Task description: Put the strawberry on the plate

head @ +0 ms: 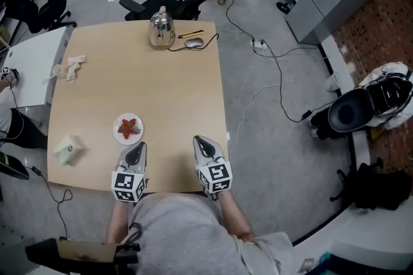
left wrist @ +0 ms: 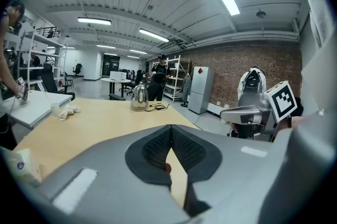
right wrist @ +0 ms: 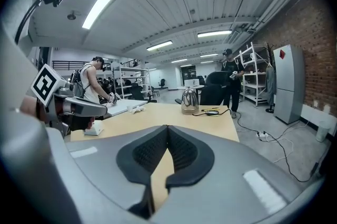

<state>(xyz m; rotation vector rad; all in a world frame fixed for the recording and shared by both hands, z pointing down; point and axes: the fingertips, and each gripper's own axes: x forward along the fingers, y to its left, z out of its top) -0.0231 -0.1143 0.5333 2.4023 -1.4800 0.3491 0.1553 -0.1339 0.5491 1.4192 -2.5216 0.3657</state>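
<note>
A red strawberry (head: 128, 128) lies on a small white plate (head: 119, 134) near the front left of the wooden table (head: 142, 80). My left gripper (head: 136, 150) sits just in front of the plate, shut and holding nothing. My right gripper (head: 202, 142) rests near the table's front right edge, also shut and holding nothing. In the left gripper view the pads (left wrist: 158, 146) meet at their tips, and a small red speck shows through the gap below them. In the right gripper view the pads (right wrist: 181, 149) are pressed together over bare tabletop.
A metal kettle (head: 161, 28), a yellow pen (head: 191, 34) and a mouse (head: 193, 42) with its cable sit at the table's far edge. A crumpled tissue (head: 72, 67) lies at the left, a small packet (head: 67, 149) at the front left. A white side table (head: 32, 67) adjoins the left side.
</note>
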